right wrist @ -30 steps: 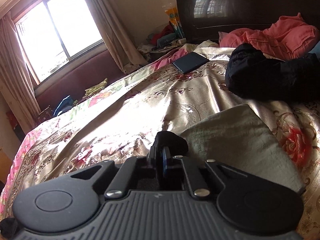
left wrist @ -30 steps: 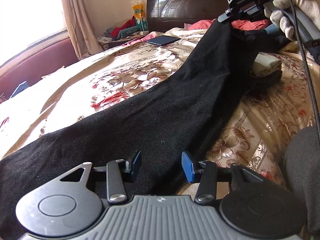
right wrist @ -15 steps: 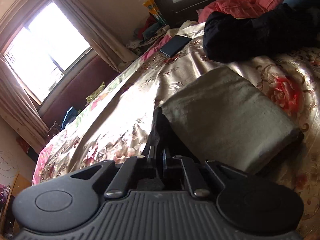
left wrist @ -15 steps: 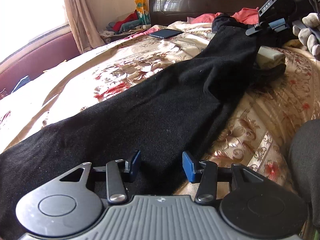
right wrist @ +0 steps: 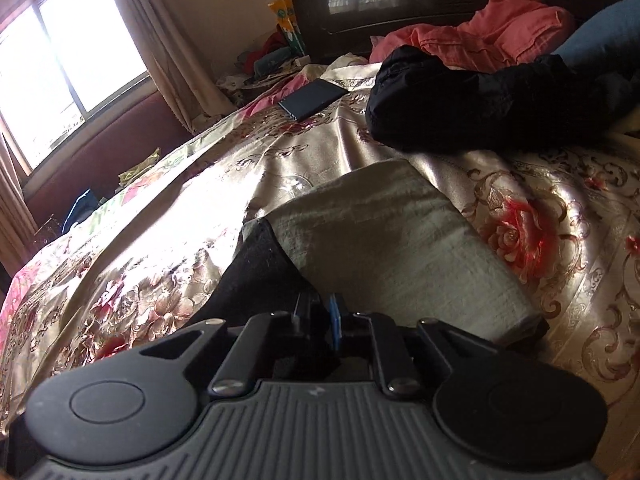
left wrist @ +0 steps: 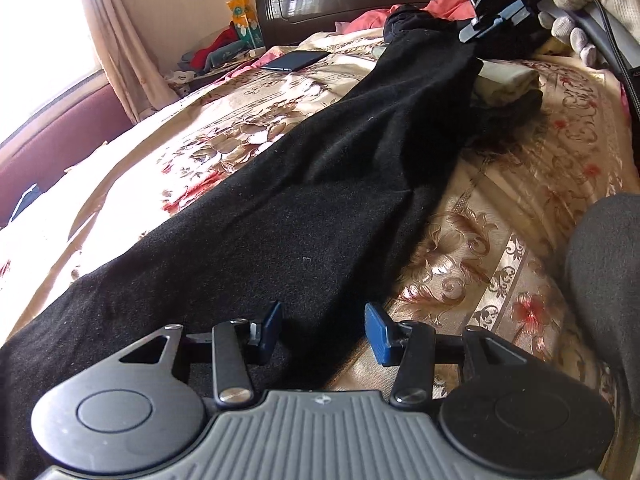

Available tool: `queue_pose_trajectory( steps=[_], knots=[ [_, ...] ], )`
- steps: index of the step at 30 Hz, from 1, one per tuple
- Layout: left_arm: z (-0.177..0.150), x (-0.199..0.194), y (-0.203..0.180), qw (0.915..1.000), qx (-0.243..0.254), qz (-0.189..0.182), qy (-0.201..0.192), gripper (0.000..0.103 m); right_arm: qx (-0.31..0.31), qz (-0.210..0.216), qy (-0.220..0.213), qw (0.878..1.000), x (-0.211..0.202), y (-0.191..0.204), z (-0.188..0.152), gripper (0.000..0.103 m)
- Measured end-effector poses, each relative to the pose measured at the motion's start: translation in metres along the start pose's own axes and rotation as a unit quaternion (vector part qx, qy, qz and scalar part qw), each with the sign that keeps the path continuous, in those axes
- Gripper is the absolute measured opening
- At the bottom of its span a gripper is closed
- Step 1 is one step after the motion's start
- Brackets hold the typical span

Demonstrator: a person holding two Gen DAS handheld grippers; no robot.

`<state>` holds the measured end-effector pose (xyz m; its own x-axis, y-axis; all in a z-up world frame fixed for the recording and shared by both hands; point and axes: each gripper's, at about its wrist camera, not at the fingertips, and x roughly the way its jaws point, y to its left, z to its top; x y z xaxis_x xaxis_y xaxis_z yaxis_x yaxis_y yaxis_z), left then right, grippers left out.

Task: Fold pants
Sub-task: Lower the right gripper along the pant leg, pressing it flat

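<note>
left wrist view:
left gripper [left wrist: 323, 330]: fingers spread apart, nothing between them, hovering at 6 o'clock over the near edge of the pants
pants [left wrist: 320, 184]: black, stretched long across the bedspread [left wrist: 500, 208] from 7 o'clock up to 1 o'clock
right gripper [left wrist: 486, 28]: at 1 o'clock, gloved hand [left wrist: 588, 20] on the handle, pinching the far end of the pants, end lifted off the bed
folded cloth [left wrist: 506, 80]: pale, just right of the raised end
phone [left wrist: 295, 61]: dark, flat on bedspread at 12 o'clock

right wrist view:
right gripper [right wrist: 320, 314]: pads closed together on black pants fabric [right wrist: 256, 272], fabric running off to 9 o'clock
folded cloth [right wrist: 396, 248]: centre, touching pants edge
dark garment heap [right wrist: 480, 108]: 1 o'clock
pink clothes [right wrist: 492, 36]: behind heap
phone [right wrist: 312, 98]: 12 o'clock
</note>
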<state>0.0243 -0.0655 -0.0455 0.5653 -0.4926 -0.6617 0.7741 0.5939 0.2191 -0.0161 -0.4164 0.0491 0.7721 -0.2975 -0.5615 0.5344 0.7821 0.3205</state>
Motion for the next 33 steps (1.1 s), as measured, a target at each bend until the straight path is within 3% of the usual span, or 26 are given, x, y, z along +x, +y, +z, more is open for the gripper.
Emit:
queue_pose_trajectory(
  steps=[2, 3, 6, 9, 13, 16, 19, 21, 24, 25, 27, 28, 33],
  knots=[
    [-0.002, -0.001, 0.002, 1.0000, -0.001, 0.002, 0.001, 0.059, -0.010, -0.006, -0.018, 1.000, -0.017, 0.004, -0.005, 0.013],
    [-0.003, -0.002, 0.002, 1.0000, 0.001, 0.003, 0.000, 0.059, -0.010, 0.013, -0.011, 1.000, -0.027, 0.008, -0.011, 0.013],
    [-0.006, -0.004, 0.006, 1.0000, 0.008, 0.003, 0.000, 0.060, -0.004, 0.104, 0.062, 0.993, -0.027, 0.028, -0.035, 0.015],
    [-0.004, -0.002, 0.007, 1.0000, 0.007, 0.007, 0.000, 0.060, 0.016, 0.165, 0.137, 0.977, 0.004, 0.048, -0.063, 0.025],
    [-0.002, 0.005, 0.008, 0.9998, 0.011, 0.016, 0.000, 0.060, 0.021, 0.162, 0.180, 0.970, 0.042, 0.066, -0.087, 0.031],
    [0.000, 0.005, 0.010, 0.9999, 0.009, 0.011, 0.004, 0.060, 0.059, 0.171, 0.205, 0.962, 0.055, 0.065, -0.091, 0.032],
    [0.001, -0.005, 0.016, 0.9999, -0.007, -0.009, 0.002, 0.060, 0.078, 0.198, 0.195, 0.957, 0.046, 0.060, -0.084, 0.033],
    [0.002, -0.011, 0.020, 0.9995, -0.021, -0.025, -0.005, 0.060, 0.075, 0.202, 0.186, 0.959, 0.048, 0.059, -0.082, 0.043],
    [0.008, -0.007, 0.020, 0.9996, -0.023, -0.013, -0.012, 0.060, 0.081, 0.195, 0.209, 0.955, 0.066, 0.061, -0.087, 0.047],
    [0.010, -0.005, 0.018, 0.9998, -0.016, -0.004, -0.013, 0.060, 0.083, 0.187, 0.220, 0.954, 0.073, 0.064, -0.092, 0.043],
    [0.015, -0.002, 0.013, 0.9999, 0.000, -0.002, -0.017, 0.060, 0.095, 0.181, 0.225, 0.953, 0.075, 0.062, -0.094, 0.012],
    [0.016, -0.001, 0.011, 0.9998, 0.007, -0.005, -0.018, 0.060, 0.107, 0.189, 0.224, 0.950, 0.073, 0.060, -0.093, 0.007],
    [0.020, 0.008, -0.008, 0.9977, 0.064, -0.010, -0.020, 0.061, 0.146, 0.235, 0.202, 0.940, 0.049, 0.046, -0.075, 0.004]
  ],
)
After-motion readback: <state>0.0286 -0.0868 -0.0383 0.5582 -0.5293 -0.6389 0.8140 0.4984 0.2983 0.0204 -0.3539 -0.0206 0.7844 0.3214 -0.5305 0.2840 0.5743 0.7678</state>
